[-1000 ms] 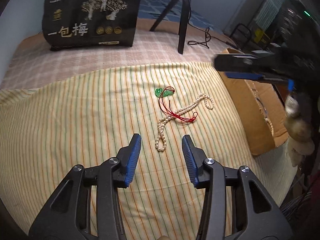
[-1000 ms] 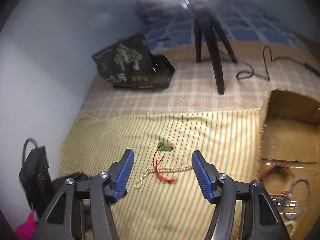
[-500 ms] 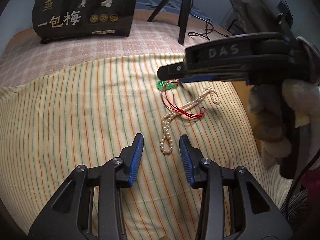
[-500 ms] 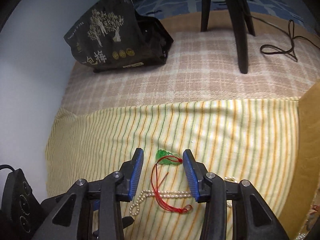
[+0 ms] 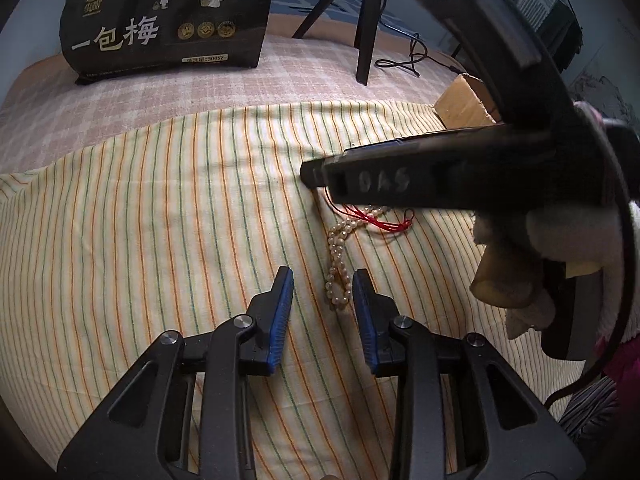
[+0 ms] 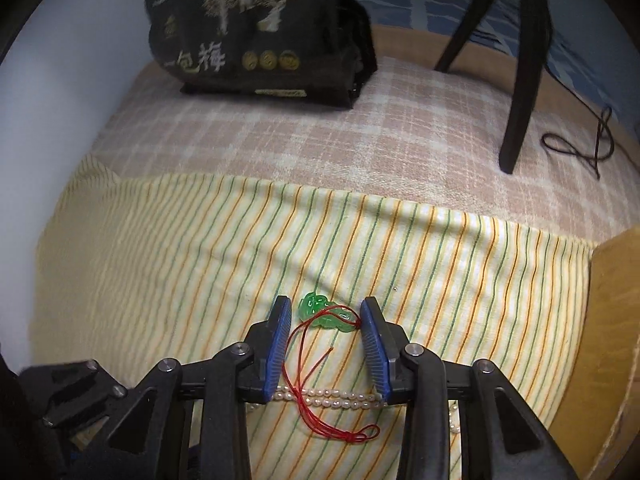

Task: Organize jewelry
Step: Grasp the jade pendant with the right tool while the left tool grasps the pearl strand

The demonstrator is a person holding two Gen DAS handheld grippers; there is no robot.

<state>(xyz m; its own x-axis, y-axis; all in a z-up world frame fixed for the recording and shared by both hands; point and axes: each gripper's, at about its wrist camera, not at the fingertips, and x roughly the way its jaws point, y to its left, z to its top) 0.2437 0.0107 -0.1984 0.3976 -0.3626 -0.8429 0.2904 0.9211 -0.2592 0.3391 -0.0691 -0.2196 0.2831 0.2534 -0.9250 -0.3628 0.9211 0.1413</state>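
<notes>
Item: left gripper [image 5: 322,294], jaws closing, partly open; the near looped end of one pearl strand [image 5: 338,276] lies between the pads, not yet pinched. The strand's long axis runs away from these jaws toward the far right.

Item: right gripper [image 6: 324,332], jaws closing, partly open; one green pendant [image 6: 325,314] sits between the pads at their tips, nearer the right pad, seemingly not yet gripped. It is the nearer hand to the pendant.

Item: one red cord [image 6: 316,376], looped from the pendant back across the pearls (tangle likely on lifting).

All three lie mid striped cloth [image 6: 160,264], toward its right edge by one cardboard box [image 6: 612,320].

Beyond: one black printed bag [image 5: 168,16], one tripod [image 5: 366,20].
</notes>
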